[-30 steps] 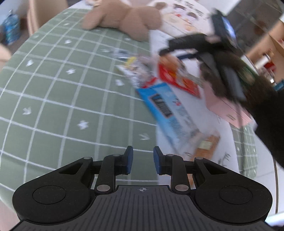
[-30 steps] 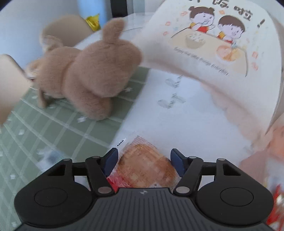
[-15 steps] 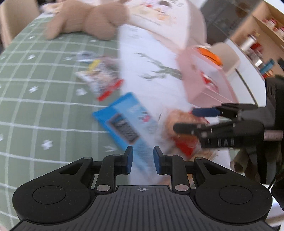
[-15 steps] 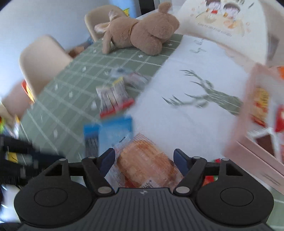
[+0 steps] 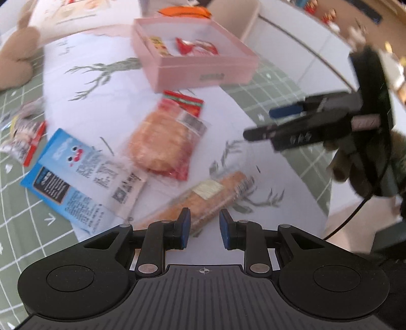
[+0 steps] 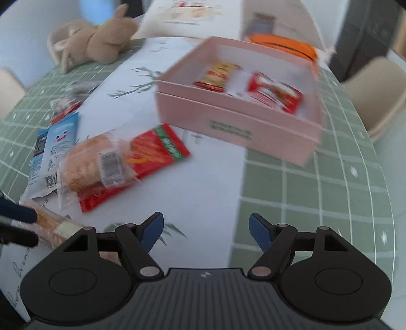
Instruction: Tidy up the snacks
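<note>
A pink box [image 5: 200, 64] [image 6: 236, 127] sits on the white cloth and holds a yellow-red snack [image 6: 219, 76] and a red packet [image 6: 275, 92]. In front of it lie a round bread in clear wrap [image 5: 162, 144] [image 6: 86, 162] on a red packet [image 6: 157, 149], a long wrapped biscuit bar [image 5: 203, 198] [image 6: 48, 228] and a blue-white pouch [image 5: 81, 177] [image 6: 54, 149]. My left gripper [image 5: 202, 229] is partly open and empty, just over the near end of the bar. My right gripper [image 6: 206, 229] is wide open and empty above bare cloth; it also shows in the left wrist view [image 5: 274, 123].
A small red-edged packet [image 5: 25, 137] [image 6: 64, 108] lies on the green checked tablecloth [image 6: 317, 182]. A plush rabbit [image 6: 99, 43] [image 5: 17, 61] and a picture book [image 6: 192, 10] sit at the far side. An orange item [image 6: 284, 44] lies behind the box. Chairs stand around the table.
Both views have swung towards the pink box. The right gripper has let go of the round bread, which now lies on the red packet, and has moved right. The left gripper came over the bar.
</note>
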Action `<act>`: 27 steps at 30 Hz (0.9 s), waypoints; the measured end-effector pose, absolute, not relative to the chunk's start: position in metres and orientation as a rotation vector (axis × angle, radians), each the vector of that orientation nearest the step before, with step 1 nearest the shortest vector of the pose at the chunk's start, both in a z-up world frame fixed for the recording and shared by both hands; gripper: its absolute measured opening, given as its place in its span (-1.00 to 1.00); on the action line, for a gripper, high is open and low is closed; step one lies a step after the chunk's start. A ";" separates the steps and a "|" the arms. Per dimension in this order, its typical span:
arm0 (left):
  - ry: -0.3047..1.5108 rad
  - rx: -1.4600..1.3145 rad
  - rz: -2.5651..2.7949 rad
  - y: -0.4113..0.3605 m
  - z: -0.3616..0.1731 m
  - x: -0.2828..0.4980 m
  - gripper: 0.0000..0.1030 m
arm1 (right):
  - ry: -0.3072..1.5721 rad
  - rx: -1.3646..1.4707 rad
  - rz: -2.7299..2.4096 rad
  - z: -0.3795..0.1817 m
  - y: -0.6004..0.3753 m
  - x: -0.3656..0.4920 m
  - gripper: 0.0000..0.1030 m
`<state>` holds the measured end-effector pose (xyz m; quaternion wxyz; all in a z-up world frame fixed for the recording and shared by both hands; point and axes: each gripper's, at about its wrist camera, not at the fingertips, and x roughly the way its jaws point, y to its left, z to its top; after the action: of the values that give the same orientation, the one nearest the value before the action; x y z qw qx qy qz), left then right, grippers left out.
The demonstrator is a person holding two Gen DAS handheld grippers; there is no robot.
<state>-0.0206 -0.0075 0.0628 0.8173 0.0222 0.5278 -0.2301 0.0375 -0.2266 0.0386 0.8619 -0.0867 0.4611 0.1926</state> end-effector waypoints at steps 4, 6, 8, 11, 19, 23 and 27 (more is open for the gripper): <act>1.108 0.095 -0.453 -0.012 0.065 -0.023 -0.51 | 0.939 -0.098 0.449 0.051 -0.227 0.032 0.45; 1.102 0.092 -0.409 -0.007 0.067 -0.025 -0.51 | 0.928 -0.056 0.485 0.055 -0.215 0.034 0.45; 1.099 0.120 -0.339 0.002 0.068 -0.026 -0.51 | 0.918 -0.028 0.519 0.058 -0.195 0.040 0.46; 1.098 0.068 -0.240 0.026 0.069 -0.026 -0.47 | 0.849 -0.083 0.556 0.067 -0.154 0.044 0.46; 1.151 -0.232 -0.246 0.071 0.084 -0.037 -0.46 | 0.885 -0.250 0.624 0.045 -0.100 0.056 0.45; 1.235 -0.404 -0.393 0.060 0.073 -0.035 -0.46 | 0.883 -0.265 0.561 0.043 -0.144 0.050 0.45; 1.274 -0.356 -0.378 0.038 0.057 -0.027 -0.48 | 0.924 -0.275 0.382 0.031 -0.193 0.056 0.45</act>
<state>-0.0268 0.0384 0.0568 0.7727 -0.1642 0.5879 -0.1744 0.0559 -0.1929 0.0314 0.8686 -0.1314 0.4416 0.1825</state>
